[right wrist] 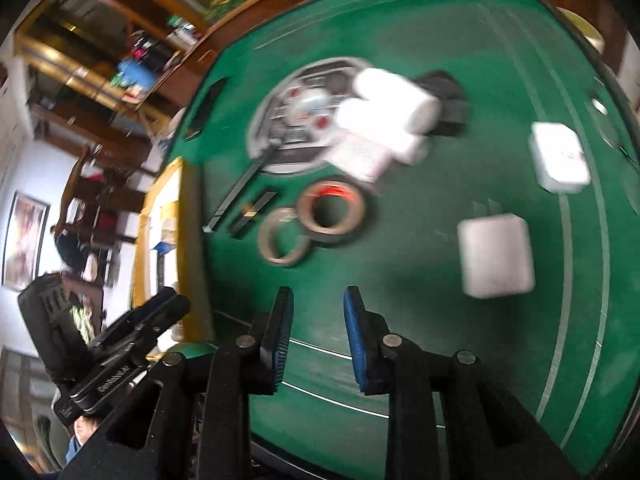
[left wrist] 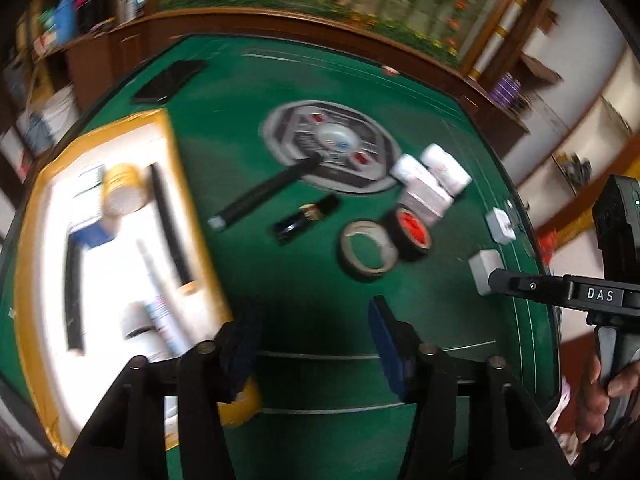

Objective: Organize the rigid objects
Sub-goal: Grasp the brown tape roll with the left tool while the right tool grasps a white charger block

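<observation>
Now both grippers hang empty over the green table (left wrist: 320,80) — left gripper (left wrist: 310,336) spread wide, right gripper (right wrist: 318,336) parted narrowly, nothing between either pair. Some items already lie in the yellow-rimmed tray (left wrist: 192,184). Next pick, I'd judge: the white adapter (right wrist: 496,256) nearest the right — open wider first.

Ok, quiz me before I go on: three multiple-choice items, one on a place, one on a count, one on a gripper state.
1. Where is the yellow-rimmed tray?
A. left of the mat
B. behind the pan
C. under the tape

2. How many tape rolls lie on the green mat?
A. one
B. two
C. four

3. The left gripper is:
A. shut on tape
B. shut on a plug
C. open, empty

Key: 1 A, tray at the left edge; 2 B, a tan roll and a red-cored roll; 3 C, only mat between its jaws.
</observation>
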A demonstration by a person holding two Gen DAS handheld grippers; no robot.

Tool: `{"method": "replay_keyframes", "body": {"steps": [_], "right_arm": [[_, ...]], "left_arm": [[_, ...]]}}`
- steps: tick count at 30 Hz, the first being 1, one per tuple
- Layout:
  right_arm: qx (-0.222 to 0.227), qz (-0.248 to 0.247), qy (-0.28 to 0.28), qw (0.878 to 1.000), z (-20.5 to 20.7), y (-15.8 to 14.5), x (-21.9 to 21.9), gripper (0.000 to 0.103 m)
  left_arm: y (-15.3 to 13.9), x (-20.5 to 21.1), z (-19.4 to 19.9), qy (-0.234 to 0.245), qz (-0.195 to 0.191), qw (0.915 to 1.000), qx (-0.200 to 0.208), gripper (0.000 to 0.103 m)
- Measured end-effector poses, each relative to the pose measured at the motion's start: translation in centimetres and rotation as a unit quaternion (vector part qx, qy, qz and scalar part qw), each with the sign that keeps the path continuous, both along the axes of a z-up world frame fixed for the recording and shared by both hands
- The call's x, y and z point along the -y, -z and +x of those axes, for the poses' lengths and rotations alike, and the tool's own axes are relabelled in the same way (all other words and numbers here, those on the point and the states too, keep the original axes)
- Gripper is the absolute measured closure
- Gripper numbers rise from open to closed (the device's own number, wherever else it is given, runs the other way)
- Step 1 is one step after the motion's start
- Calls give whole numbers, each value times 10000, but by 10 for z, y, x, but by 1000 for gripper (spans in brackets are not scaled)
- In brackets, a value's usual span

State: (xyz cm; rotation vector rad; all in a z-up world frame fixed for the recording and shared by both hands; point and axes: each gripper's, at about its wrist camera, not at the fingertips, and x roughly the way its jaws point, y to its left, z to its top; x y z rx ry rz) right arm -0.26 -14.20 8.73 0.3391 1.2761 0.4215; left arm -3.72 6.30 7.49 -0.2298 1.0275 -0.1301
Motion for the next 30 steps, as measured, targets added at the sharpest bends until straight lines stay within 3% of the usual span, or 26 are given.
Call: {"method": "replay_keyframes", "body": {"steps": [2, 8, 13, 18, 20, 21, 30], "right_arm": [[-29, -52, 165, 9998, -4, 5, 18, 72], [-51, -52, 587, 9982, -13, 8, 59, 65], [-31, -42, 811, 9967, -20, 9, 82, 63], [-73, -71, 951, 9954, -23, 12, 96, 63], [-103, -87, 957, 9953, -22, 14, 98, 62], [-111, -112, 947, 9954, -20, 15, 99, 58], [16, -668, 672, 9955, 6, 22, 80, 41]], "left_arm": [[3, 17, 10, 202, 189, 9996, 30, 35], [31, 53, 45, 631, 504, 9963, -306, 34], [54, 64, 69, 671, 785, 9931, -552, 34], [62, 73, 87, 696, 1122, 9906, -344, 33], [63, 74, 86, 700, 1179, 9903, -246, 35], [64, 74, 85, 732, 1180, 9901, -211, 41], [60, 73, 26, 806, 997, 9915, -239, 41]]}}
